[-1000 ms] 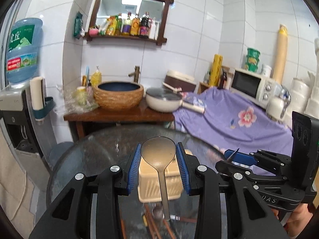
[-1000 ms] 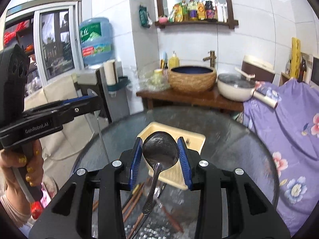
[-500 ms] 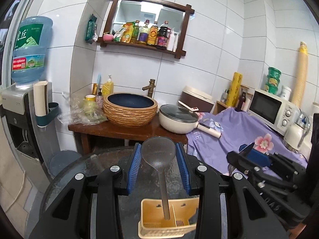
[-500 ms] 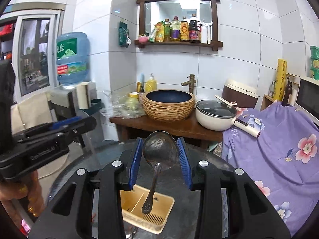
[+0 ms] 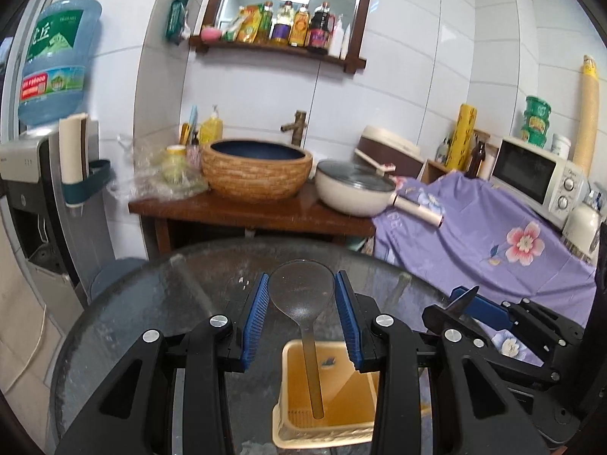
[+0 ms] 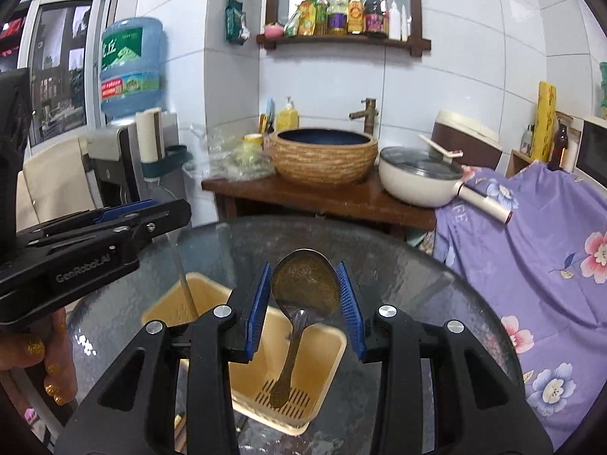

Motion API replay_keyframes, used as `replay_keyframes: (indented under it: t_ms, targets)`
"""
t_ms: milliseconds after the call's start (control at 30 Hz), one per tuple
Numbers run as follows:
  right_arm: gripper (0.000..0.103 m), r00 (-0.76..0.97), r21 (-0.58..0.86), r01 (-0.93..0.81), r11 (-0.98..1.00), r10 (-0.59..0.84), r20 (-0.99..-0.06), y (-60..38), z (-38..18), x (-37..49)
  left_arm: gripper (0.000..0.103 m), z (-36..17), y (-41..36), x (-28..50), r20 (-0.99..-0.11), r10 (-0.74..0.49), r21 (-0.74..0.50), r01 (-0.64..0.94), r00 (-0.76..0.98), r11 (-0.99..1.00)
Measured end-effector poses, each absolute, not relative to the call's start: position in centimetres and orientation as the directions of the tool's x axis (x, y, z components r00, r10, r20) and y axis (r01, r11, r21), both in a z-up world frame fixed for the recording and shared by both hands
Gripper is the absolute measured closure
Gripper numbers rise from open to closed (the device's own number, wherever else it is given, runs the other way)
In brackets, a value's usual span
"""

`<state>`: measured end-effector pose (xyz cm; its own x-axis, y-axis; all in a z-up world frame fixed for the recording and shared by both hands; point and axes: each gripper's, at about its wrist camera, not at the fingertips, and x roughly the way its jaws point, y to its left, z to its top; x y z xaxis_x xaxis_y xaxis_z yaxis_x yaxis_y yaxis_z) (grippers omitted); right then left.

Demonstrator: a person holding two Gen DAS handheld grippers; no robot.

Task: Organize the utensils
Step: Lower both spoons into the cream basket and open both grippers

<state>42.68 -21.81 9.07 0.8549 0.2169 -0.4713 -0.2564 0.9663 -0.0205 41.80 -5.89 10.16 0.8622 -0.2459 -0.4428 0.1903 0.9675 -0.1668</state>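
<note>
My left gripper (image 5: pixel 301 303) is shut on the bowl of a translucent plastic spoon (image 5: pixel 303 295). Its handle hangs down into the beige utensil holder (image 5: pixel 341 390) on the round glass table (image 5: pixel 159 311). My right gripper (image 6: pixel 305 299) is shut on the bowl of a metal spoon (image 6: pixel 305 284). Its handle hangs into the same holder (image 6: pixel 322 341), the tip near the slotted floor. The left gripper also shows at the left of the right wrist view (image 6: pixel 95 235), and the right gripper at the right of the left wrist view (image 5: pixel 493 318).
Behind the table stands a wooden counter (image 5: pixel 246 212) with a woven basin (image 5: pixel 256 168) and a cream pan (image 5: pixel 353 185). A purple flowered cloth (image 5: pixel 474 235) lies at the right, a water dispenser (image 5: pixel 38 174) at the left. Chopsticks lie by the holder (image 6: pixel 180 426).
Both grippers have come lower over the holder. The spoon handles now reach down inside it, and the holder sits larger and nearer in both views.
</note>
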Motion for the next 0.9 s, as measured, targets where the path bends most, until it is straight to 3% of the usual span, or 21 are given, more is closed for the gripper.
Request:
replay_keyframes:
  t_ms: [500, 567, 633, 667, 833, 900]
  targets:
    - [0.066, 0.83, -0.048, -0.282, 0.958, 0.218, -0.514, -21.5, 6.2, 42.4, 0.068, 6.4, -6.4, 41.8, -0.518, -0.257, -0.119, 0.229, 0.816, 0.966]
    - [0.062, 0.833, -0.048, -0.282, 0.958, 0.22, -0.508, -21.5, 6.1, 42.3, 0.067, 6.4, -6.5, 41.8, -0.519, -0.255, -0.115, 0.229, 0.816, 0.967]
    - [0.056, 0.838, -0.045, -0.279, 0.959, 0.22, -0.499, -21.7, 6.2, 42.1, 0.062, 6.5, -6.4, 41.8, -0.516, -0.257, -0.12, 0.228, 0.817, 0.966]
    - [0.047, 0.841, -0.044, -0.275, 0.96, 0.218, -0.496, -21.9, 6.3, 42.1, 0.059, 6.7, -6.2, 41.7, -0.51, -0.26, -0.127, 0.227, 0.82, 0.965]
    - [0.045, 0.861, -0.01, -0.27, 0.963, 0.237, -0.45, -23.2, 7.9, 40.8, 0.045, 9.0, -4.5, 40.3, -0.443, -0.277, -0.164, 0.226, 0.853, 0.96]
    - [0.037, 0.864, 0.001, -0.275, 0.962, 0.247, -0.439, -23.7, 8.5, 40.1, 0.037, 9.9, -3.6, 39.6, -0.423, -0.275, -0.176, 0.219, 0.864, 0.96]
